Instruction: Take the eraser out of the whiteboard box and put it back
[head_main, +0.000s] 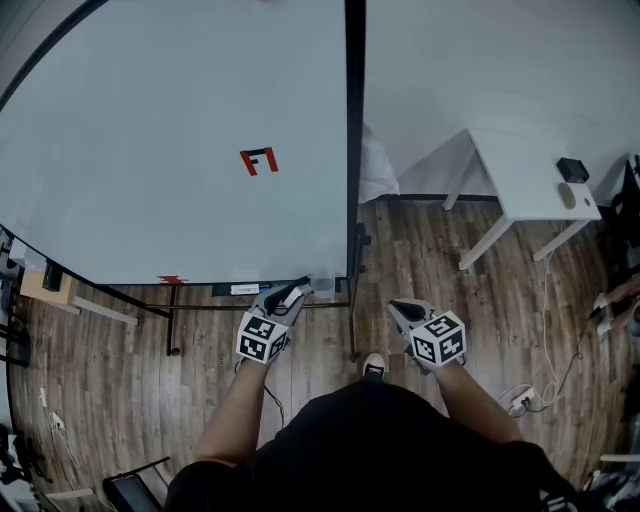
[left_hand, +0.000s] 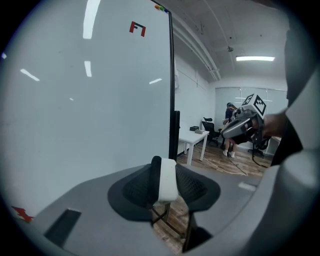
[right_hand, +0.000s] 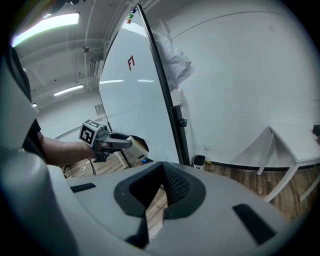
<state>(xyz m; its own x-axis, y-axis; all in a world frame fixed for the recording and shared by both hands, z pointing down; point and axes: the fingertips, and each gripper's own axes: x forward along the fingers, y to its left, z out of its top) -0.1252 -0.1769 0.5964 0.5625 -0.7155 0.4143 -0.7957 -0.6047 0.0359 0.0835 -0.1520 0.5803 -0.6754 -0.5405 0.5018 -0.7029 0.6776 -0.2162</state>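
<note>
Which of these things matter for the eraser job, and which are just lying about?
Part of the job:
eraser, gripped in the left claw
whiteboard

Just lying about:
white table
small black box on it

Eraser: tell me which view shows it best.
Left gripper view: the eraser sits close up between the jaws, white body and dark face clear. Right gripper view shows it small, side-on, in the left gripper. Head view shows only a small bit at that gripper's tip.

Whiteboard (head_main: 150, 130) — top cut off; eraser (left_hand: 168, 182) partly hidden in left claw (left_hand: 166, 174).
</note>
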